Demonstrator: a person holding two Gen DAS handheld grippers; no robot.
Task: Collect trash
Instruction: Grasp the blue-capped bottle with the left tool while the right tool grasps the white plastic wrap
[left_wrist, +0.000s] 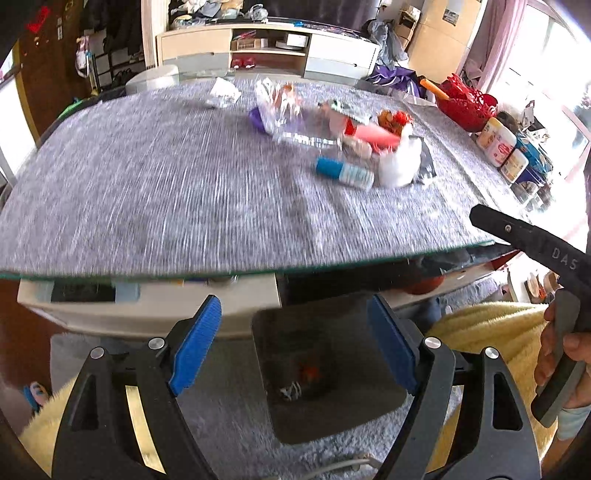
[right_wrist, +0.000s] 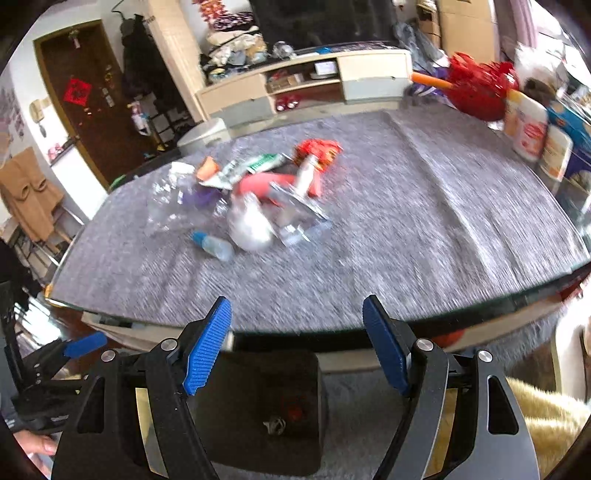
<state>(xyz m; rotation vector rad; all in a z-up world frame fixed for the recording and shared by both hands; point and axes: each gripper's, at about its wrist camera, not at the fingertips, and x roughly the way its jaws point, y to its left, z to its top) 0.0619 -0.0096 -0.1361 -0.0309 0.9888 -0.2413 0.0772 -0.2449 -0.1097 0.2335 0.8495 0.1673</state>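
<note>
My left fingers (left_wrist: 295, 345) and right fingers (right_wrist: 297, 343) both stand apart, nothing between them, above the dark bin (left_wrist: 328, 373) on the floor. Only the left view shows my right hand (left_wrist: 561, 354). On the desk (left_wrist: 147, 184), the trash pile (right_wrist: 255, 195) lies mid-surface; its blue-capped bottle (left_wrist: 345, 172) lies flat, cap pointing left.

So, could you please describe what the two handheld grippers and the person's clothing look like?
Both the left gripper and the right gripper have black angular arms with silver round pivot bolts and ribbed blue pads on the fingers. Seen from the left wrist view, the right gripper's black body bears pale lettering above a grey trigger handle. The person wears a fluffy pale yellow garment.
</note>
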